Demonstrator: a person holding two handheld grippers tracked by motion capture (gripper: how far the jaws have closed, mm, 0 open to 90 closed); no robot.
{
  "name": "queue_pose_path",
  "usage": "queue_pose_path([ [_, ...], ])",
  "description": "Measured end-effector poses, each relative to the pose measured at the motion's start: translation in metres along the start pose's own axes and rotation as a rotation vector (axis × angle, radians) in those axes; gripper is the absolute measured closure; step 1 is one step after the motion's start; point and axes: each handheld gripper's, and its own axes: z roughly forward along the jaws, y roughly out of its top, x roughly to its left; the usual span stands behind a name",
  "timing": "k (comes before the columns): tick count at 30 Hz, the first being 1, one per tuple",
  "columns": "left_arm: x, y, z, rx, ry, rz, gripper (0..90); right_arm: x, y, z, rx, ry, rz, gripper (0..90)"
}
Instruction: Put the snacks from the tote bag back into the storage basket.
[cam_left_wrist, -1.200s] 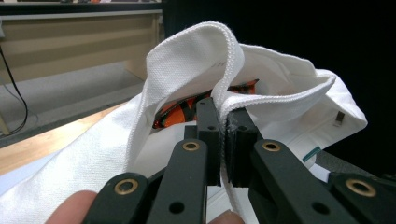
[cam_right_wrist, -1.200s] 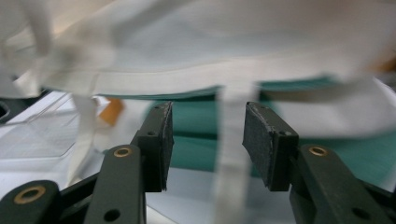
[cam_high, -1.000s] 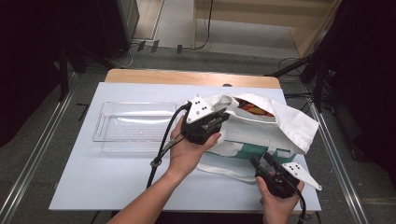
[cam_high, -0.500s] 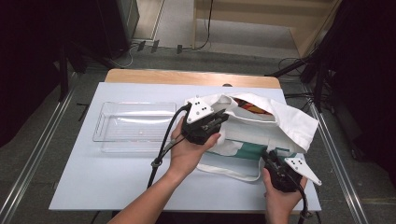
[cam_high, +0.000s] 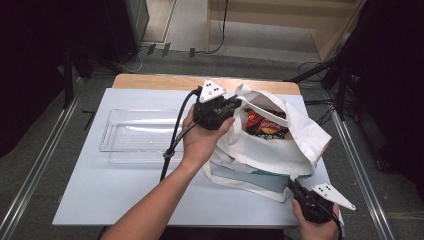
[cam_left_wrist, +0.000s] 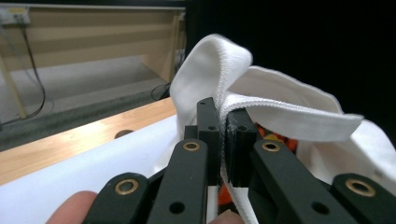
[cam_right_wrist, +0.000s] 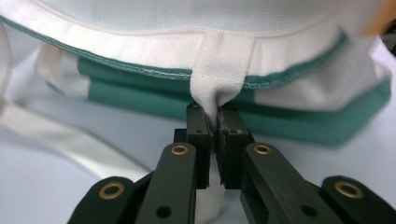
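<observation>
The white tote bag (cam_high: 270, 150) sits on the right half of the white table (cam_high: 125, 195), mouth open, a red snack packet (cam_high: 265, 125) showing inside. The left gripper (cam_high: 235, 103) is clamped on the bag's far rim, cloth pinched between its 2 jaws. The right gripper (cam_high: 291, 184) has just been closing and now grips the near strap (cam_right_wrist: 219, 84). A clear tray (cam_high: 137, 137) lies just left.

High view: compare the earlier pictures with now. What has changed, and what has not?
The right gripper has closed its jaws on the bag's strap. The left gripper, shut on the bag's rim, has lifted it, opening the bag. The clear tray has stayed put.
</observation>
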Motion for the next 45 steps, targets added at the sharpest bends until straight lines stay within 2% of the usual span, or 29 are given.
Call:
queue_pose_path([
  [2, 0.006, 0.004, 0.001, 0.011, 0.017, -0.011, 87.9, -0.004, -0.005, -0.003, 0.03, -0.023, -0.024, 87.1],
  [5, 0.012, 0.005, 0.004, 0.029, 0.006, -0.03, 87.9, -0.018, -0.012, -0.009, 0.06, -0.037, -0.024, 87.2],
  [7, 0.011, 0.002, 0.006, 0.037, -0.02, -0.028, 87.8, -0.024, -0.014, -0.011, 0.055, 0.01, 0.0, 86.5],
  [9, 0.008, 0.0, 0.008, 0.034, -0.035, -0.022, 87.8, -0.026, -0.014, -0.016, 0.006, 0.057, 0.016, 80.4],
  [10, 0.008, 0.0, 0.008, 0.034, -0.035, -0.022, 87.8, -0.026, -0.014, -0.016, 0.006, 0.057, 0.016, 80.4],
  [11, 0.006, -0.002, 0.009, 0.034, -0.041, -0.025, 87.8, -0.02, -0.009, -0.028, -0.092, 0.063, 0.002, 70.5],
  [12, 0.006, -0.003, 0.01, 0.035, -0.039, -0.025, 87.8, -0.018, -0.007, -0.03, -0.112, 0.061, -0.002, 69.0],
  [15, 0.007, -0.004, 0.011, 0.039, -0.038, -0.029, 87.9, -0.006, 0.008, -0.042, -0.229, 0.038, -0.037, 63.8],
  [18, 0.006, -0.004, 0.011, 0.037, -0.039, -0.03, 87.8, 0.009, 0.023, -0.043, -0.274, 0.041, -0.062, 59.0],
  [20, 0.005, -0.004, 0.01, 0.038, -0.037, -0.029, 87.8, 0.022, 0.036, -0.036, -0.29, 0.078, -0.09, 55.5],
  [23, 0.005, -0.004, 0.01, 0.039, -0.037, -0.024, 87.8, 0.039, 0.057, -0.022, -0.275, 0.153, -0.12, 47.3],
  [24, 0.005, -0.004, 0.01, 0.039, -0.037, -0.024, 87.8, 0.039, 0.057, -0.022, -0.275, 0.153, -0.12, 47.3],
  [25, 0.004, -0.004, 0.011, 0.04, -0.037, -0.025, 87.8, 0.045, 0.065, -0.015, -0.256, 0.173, -0.138, 44.4],
  [26, 0.004, -0.004, 0.011, 0.04, -0.038, -0.025, 87.8, 0.057, 0.08, 0.002, -0.225, 0.176, -0.167, 42.0],
  [28, 0.004, -0.004, 0.01, 0.042, -0.04, -0.019, 87.9, 0.062, 0.088, 0.018, -0.18, 0.185, -0.156, 36.4],
  [31, 0.005, -0.004, 0.009, 0.037, -0.044, -0.021, 87.9, 0.066, 0.091, 0.035, -0.115, 0.193, -0.152, 29.1],
  [32, 0.005, -0.004, 0.009, 0.037, -0.044, -0.021, 87.8, 0.066, 0.091, 0.035, -0.115, 0.193, -0.152, 29.1],
  [33, 0.006, -0.004, 0.008, 0.037, -0.044, -0.018, 87.9, 0.065, 0.089, 0.043, -0.094, 0.164, -0.161, 28.6],
  [35, 0.007, -0.005, 0.009, 0.036, -0.045, -0.023, 87.9, 0.062, 0.087, 0.048, -0.082, 0.151, -0.165, 30.4],
  [37, 0.006, -0.006, 0.01, 0.037, -0.044, -0.024, 87.9, 0.06, 0.085, 0.051, -0.061, 0.117, -0.185, 42.6],
  [38, 0.006, -0.006, 0.011, 0.037, -0.045, -0.024, 87.9, 0.06, 0.084, 0.052, -0.049, 0.117, -0.205, 48.0],
  [39, 0.006, -0.006, 0.011, 0.036, -0.044, -0.024, 87.9, 0.059, 0.082, 0.053, -0.033, 0.122, -0.222, 58.5],
  [40, 0.006, -0.006, 0.011, 0.032, -0.044, -0.026, 87.9, 0.059, 0.081, 0.053, -0.021, 0.124, -0.242, 64.2],
  [41, 0.006, -0.006, 0.011, 0.032, -0.044, -0.026, 87.9, 0.059, 0.081, 0.053, -0.021, 0.124, -0.242, 64.2],
  [42, 0.006, -0.005, 0.012, 0.029, -0.044, -0.028, 87.9, 0.059, 0.079, 0.054, -0.012, 0.129, -0.251, 68.3],
  [43, 0.006, -0.005, 0.014, 0.029, -0.043, -0.034, 87.9, 0.057, 0.071, 0.054, 0.019, 0.148, -0.258, 84.9],
  [45, 0.007, -0.004, 0.015, 0.031, -0.041, -0.03, 88.0, 0.056, 0.062, 0.052, 0.021, 0.161, -0.254, 88.7],
])
